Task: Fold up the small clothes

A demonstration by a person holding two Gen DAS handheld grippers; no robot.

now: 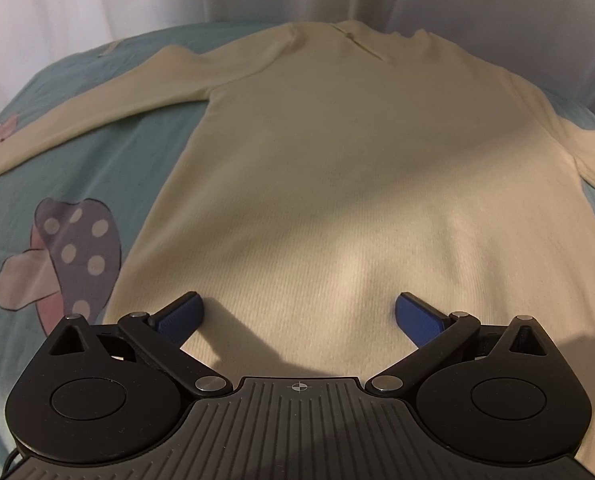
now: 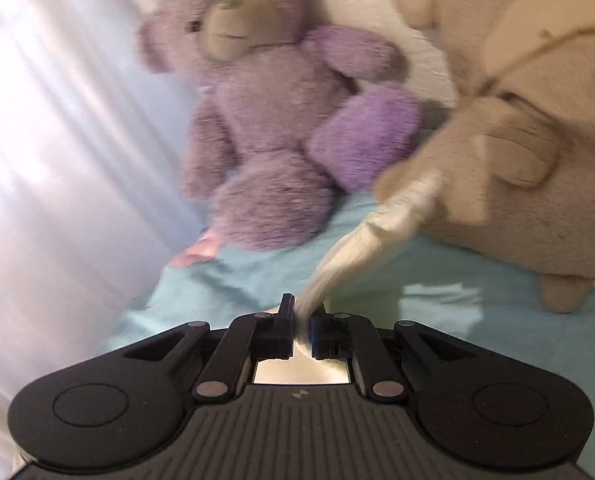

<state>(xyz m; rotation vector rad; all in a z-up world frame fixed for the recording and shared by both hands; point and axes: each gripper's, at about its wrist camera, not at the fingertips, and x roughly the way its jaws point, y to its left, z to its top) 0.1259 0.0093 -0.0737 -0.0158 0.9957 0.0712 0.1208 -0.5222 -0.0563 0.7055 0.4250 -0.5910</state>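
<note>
A cream long-sleeved sweater [image 1: 337,168] lies flat on the bed in the left wrist view, its neck at the far end and both sleeves spread out sideways. My left gripper [image 1: 298,304] hovers over the near hem with its blue pads [image 1: 181,314] wide apart and nothing between them. In the blurred right wrist view, my right gripper [image 2: 302,312] is shut on a bunched strip of cream cloth [image 2: 361,240], which stretches away up and to the right. This looks like the sweater's sleeve, but its far end is hidden.
The teal bed sheet [image 1: 97,140] carries a spotted mushroom print [image 1: 73,248]. A purple teddy bear [image 2: 265,120] and a beige plush toy [image 2: 517,140] sit at the bed's far side, in front of the right gripper. A white curtain [image 2: 37,140] hangs on the left.
</note>
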